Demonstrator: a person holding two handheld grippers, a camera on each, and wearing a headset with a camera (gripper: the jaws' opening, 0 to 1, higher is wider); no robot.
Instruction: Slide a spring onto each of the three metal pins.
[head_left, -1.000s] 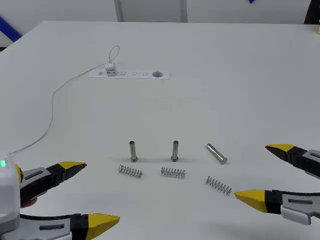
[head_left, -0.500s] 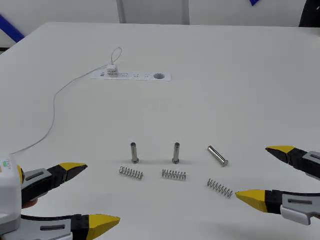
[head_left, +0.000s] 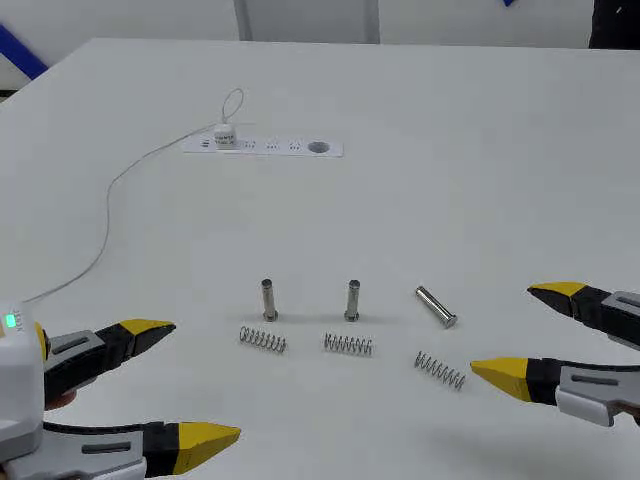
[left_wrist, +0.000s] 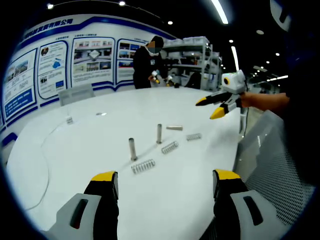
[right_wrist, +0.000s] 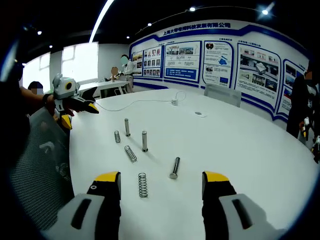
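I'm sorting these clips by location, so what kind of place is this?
Likely an exhibition hall or lab: blue-framed display boards line the wall, shelving stands at the back, and a big white table serves as workbench.

Noted: left gripper (head_left: 198, 381) and right gripper (head_left: 507, 330) both have black jaws ending in pointed yellow tips. Pale grey shells clad the jaw backs, each with a dark oblong slot.

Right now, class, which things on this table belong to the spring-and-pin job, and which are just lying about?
Job: left pin, middle pin, fallen pin, left spring, middle spring, right spring, left gripper, right gripper.
Lying about: power strip, cable.
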